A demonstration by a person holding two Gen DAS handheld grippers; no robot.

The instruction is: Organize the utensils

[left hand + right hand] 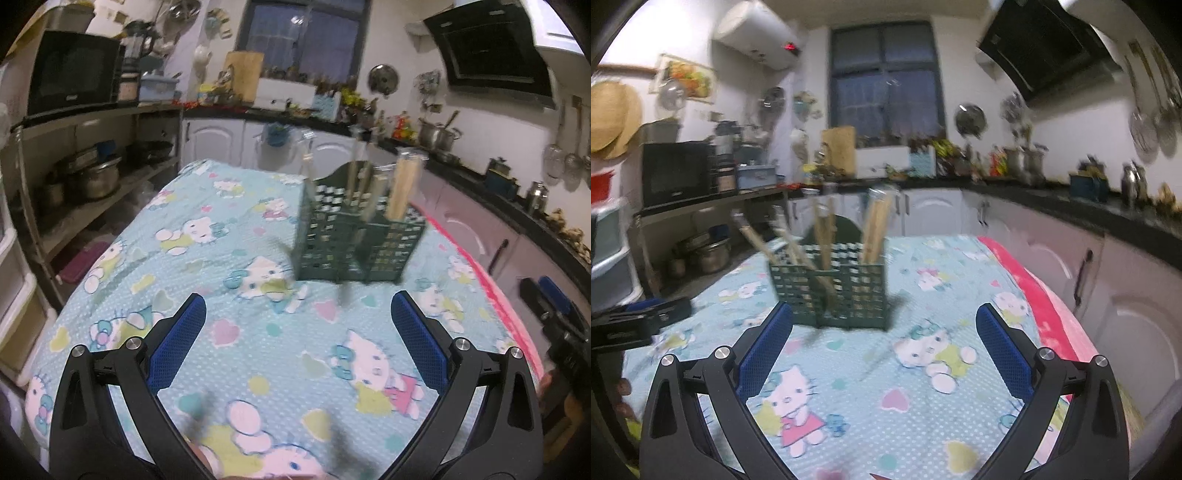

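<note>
A dark green slotted utensil holder (pixel 360 236) stands on the table, with several bundles of wooden chopsticks (pixel 402 184) upright in its compartments. It also shows in the right wrist view (pixel 831 291), its chopsticks (pixel 875 229) leaning at different angles. My left gripper (pixel 298 306) is open and empty, hovering above the cloth short of the holder. My right gripper (pixel 884 317) is open and empty, just in front of the holder. The right gripper shows at the left view's right edge (pixel 554 306); the left gripper shows at the right view's left edge (pixel 639 317).
The table (pixel 221 258) is covered by a light blue Hello Kitty cloth with a pink edge (pixel 1045 302) on the right. Kitchen cabinets and a black counter (pixel 1071 206) run along the back and right. Shelves with pots (pixel 92 177) and a microwave stand left.
</note>
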